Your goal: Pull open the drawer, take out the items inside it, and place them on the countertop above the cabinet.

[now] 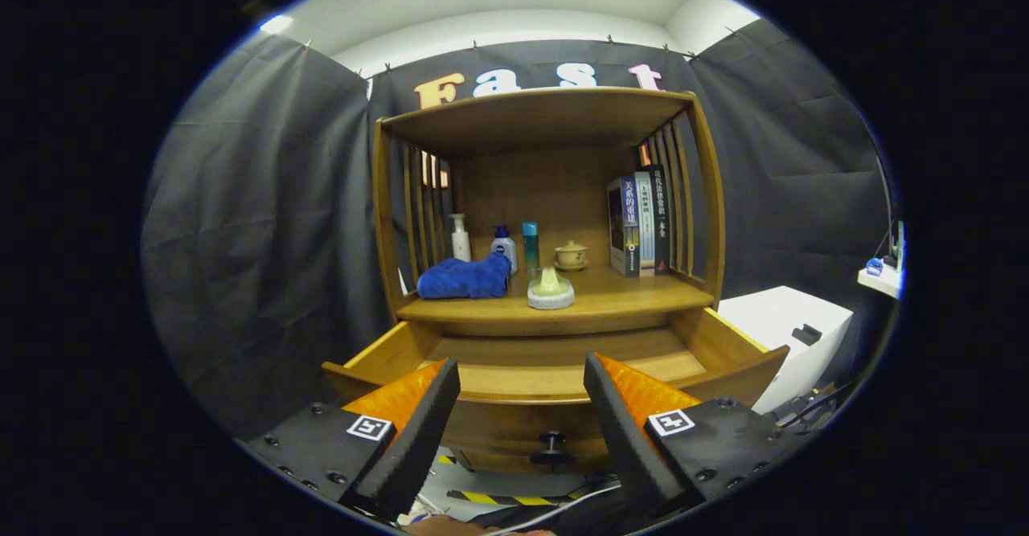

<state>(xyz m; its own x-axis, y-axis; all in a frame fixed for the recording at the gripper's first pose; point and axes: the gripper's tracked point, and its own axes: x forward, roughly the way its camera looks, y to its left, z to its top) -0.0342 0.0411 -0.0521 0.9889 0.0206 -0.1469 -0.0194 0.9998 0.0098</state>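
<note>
Drawer point(555, 363) is pulled out of the wooden cabinet point(547, 198) toward the camera. Its long axis runs side to side, parallel to the cabinet front; its open mouth faces up and its front panel faces the gripper. The visible inside floor is bare wood. A dark round knob point(551, 442) sits at the middle of the front panel, low between the two fingers.

Gripper point(522, 423) is released: fingers spread wide apart, nothing between them, neither one touching the drawer. They sit in front of the drawer's front panel, pointing into the cabinet.

On the countertop point(627, 299) just above the drawer:
- Blue towel point(465, 277), crumpled, at the left, long axis side to side.
- Small pale object on a round grey base point(551, 289), near the front edge, just right of the towel and apart from it.
- White pump bottle point(460, 239), upright, behind the towel.
- White bottle with blue cap point(505, 248) and slim teal bottle point(530, 247), both upright, side by side behind the towel's right end.
- Lidded cup on a saucer point(571, 255), toward the back, right of the teal bottle.
- Row of books point(639, 222), standing upright against the slatted right side, spines facing out.

A white box point(784, 335) stands to the right of the cabinet, beyond the drawer's right corner.
</note>
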